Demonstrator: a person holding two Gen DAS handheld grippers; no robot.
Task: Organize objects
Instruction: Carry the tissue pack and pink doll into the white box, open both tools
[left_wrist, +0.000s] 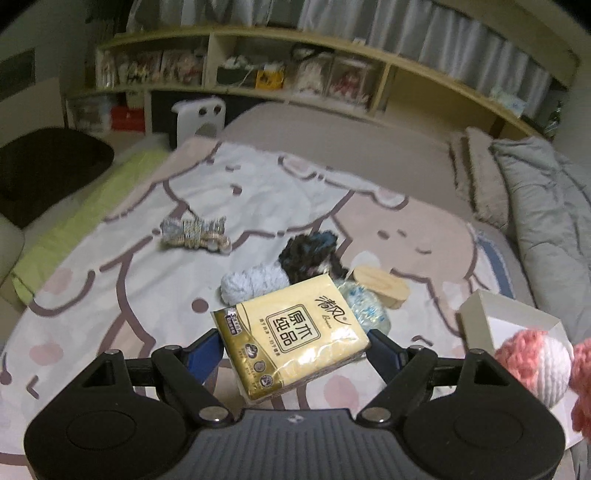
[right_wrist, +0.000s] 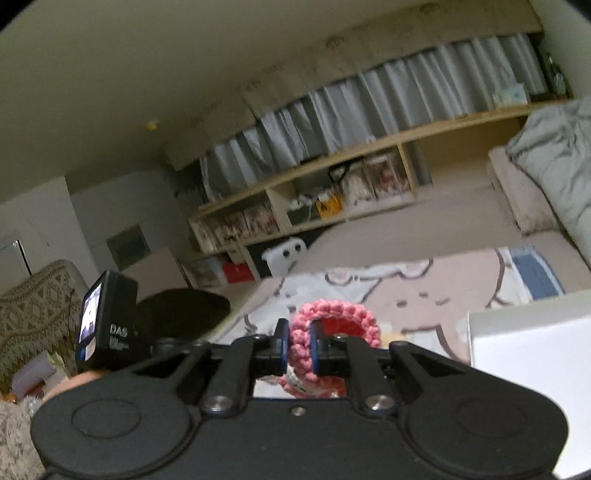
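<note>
Bedroom setting: we work over a bed covered by a cartoon-print blanket, with a long wooden shelf along the far wall under grey curtains. Our left tool grips a yellow tissue pack by its two sides, holding it tilted and lifted above the blanket. Beyond it lies a cluster: a light blue yarn ball, a black fuzzy yarn bundle, a clear bag with blue specks, and a wooden oval piece. Further off, apart from the cluster, sits a grey-beige rope bundle. At right, a white box stands on the blanket; in front of it hangs a pink-and-white crocheted piece. From the right wrist view, our right tool is clamped on that crocheted piece's pink looped edge, close beside the white box. Left tool's camera shows at left.
</note>
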